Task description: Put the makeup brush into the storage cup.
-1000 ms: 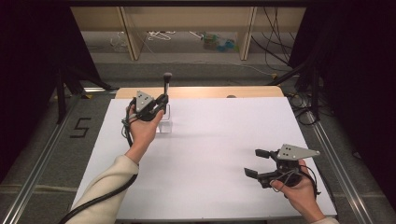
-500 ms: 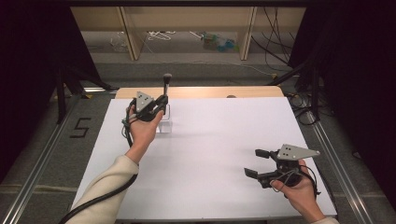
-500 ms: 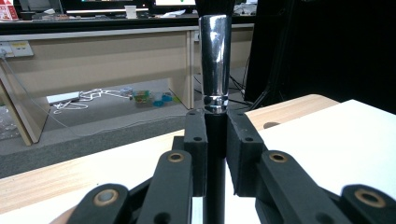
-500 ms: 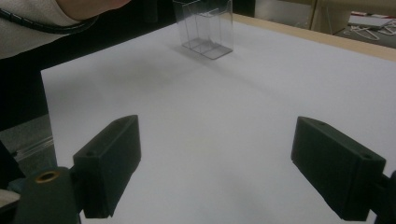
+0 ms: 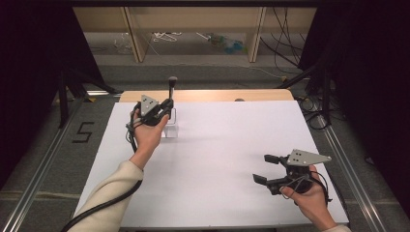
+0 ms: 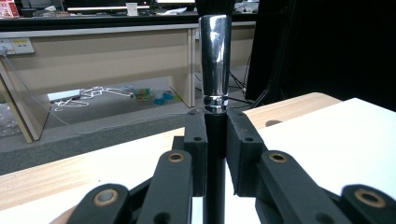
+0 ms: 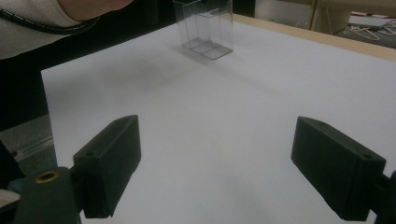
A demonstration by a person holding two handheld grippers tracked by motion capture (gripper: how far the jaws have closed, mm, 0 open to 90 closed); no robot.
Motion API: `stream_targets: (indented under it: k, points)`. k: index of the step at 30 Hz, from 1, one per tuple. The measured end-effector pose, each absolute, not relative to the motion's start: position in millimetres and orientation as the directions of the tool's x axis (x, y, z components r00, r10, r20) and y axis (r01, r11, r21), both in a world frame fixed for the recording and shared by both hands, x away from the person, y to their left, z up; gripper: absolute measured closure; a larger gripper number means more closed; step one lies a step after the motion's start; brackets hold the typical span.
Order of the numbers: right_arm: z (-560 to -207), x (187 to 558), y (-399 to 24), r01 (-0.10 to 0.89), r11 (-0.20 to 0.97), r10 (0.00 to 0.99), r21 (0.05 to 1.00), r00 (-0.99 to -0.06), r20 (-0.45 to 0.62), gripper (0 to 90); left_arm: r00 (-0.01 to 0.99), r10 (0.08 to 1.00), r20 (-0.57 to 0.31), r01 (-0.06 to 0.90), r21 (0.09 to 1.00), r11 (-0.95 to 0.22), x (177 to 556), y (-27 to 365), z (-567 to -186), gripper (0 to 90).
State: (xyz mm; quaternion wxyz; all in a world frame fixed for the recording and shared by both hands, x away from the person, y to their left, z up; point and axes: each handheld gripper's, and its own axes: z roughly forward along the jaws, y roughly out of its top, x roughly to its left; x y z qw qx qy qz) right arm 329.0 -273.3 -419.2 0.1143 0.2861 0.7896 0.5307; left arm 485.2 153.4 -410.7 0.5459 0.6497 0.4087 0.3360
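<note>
Gripping an upright makeup brush (image 6: 215, 70) over the clear organizer (image 7: 204, 29), left fingers (image 6: 215, 140) clamp; right fingers (image 7: 229, 172) gape.

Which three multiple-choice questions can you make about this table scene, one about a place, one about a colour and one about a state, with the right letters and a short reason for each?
1. Where does the clear box stand?
A. on the white table top, beside the left gripper
B. on the floor
C. between the right gripper's fingers

2. What colour is the upper part of the brush handle?
A. red
B. shiny silver
C. green

3. What is the state of the right gripper?
A. shut on the brush
B. shut on the box
C. open, with nothing between its fingers

Answers:
1 A: the high view shows the box on the table next to the left gripper.
2 B: the left gripper view shows a chrome sleeve above the black stem.
3 C: the right gripper view shows its fingers wide apart over bare table.
</note>
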Motion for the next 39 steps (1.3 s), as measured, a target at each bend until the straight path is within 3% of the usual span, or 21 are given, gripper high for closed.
stream_targets:
  k: [39]
  points:
    - [-419.1, 328.8, -273.9, 0.331, 0.274, 0.572, 0.903, -0.811, 0.124, 16.7, 0.434, 0.901, -0.02, 0.18, 0.982, -0.065, 491.2, 154.3, -415.1, 79.0]
